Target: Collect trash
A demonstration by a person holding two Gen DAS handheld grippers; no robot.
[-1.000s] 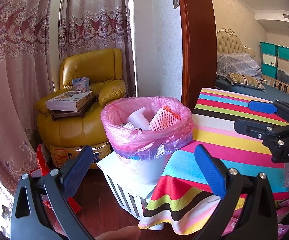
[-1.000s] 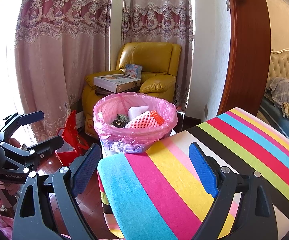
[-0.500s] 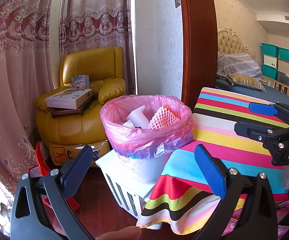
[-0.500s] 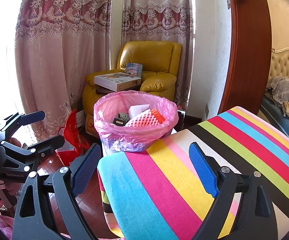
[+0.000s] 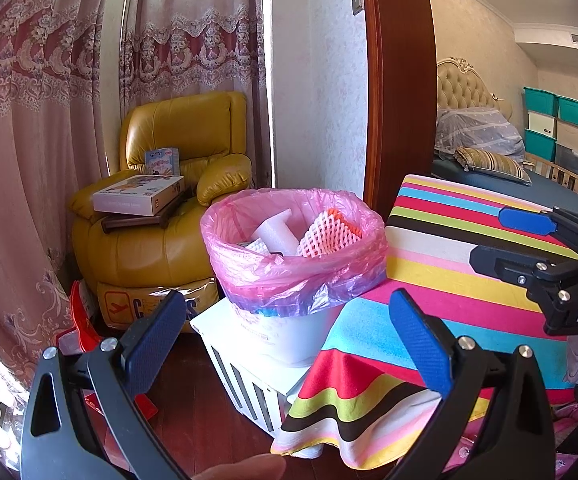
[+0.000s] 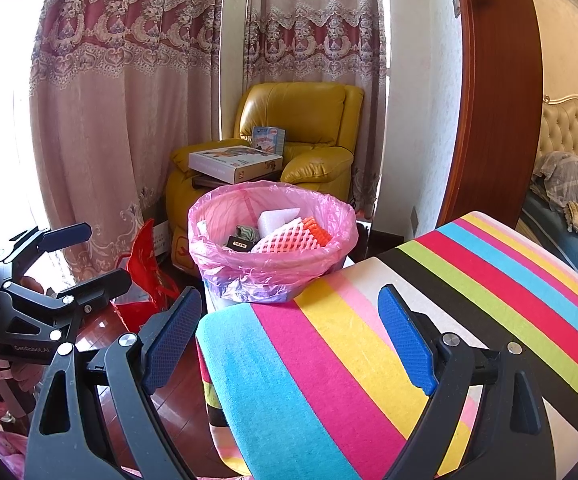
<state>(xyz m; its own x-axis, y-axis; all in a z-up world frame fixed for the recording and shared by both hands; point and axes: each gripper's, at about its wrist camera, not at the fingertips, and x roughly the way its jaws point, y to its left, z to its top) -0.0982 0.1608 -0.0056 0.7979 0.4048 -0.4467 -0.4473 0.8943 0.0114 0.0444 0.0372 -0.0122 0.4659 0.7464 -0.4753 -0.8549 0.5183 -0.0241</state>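
Striped cloth [image 6: 429, 320] lies between right gripper [image 6: 289, 336] and trash bin [image 6: 273, 248]

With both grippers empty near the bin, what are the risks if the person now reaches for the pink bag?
1. The trash bin stands on a white slatted crate, close to the edge facing the grippers; a pull on the pink bag may tip it.
2. The foam net and white foam piece rise near the rim and may spill.
3. The striped cloth lies against the bin; the open left gripper or right gripper may snag it.
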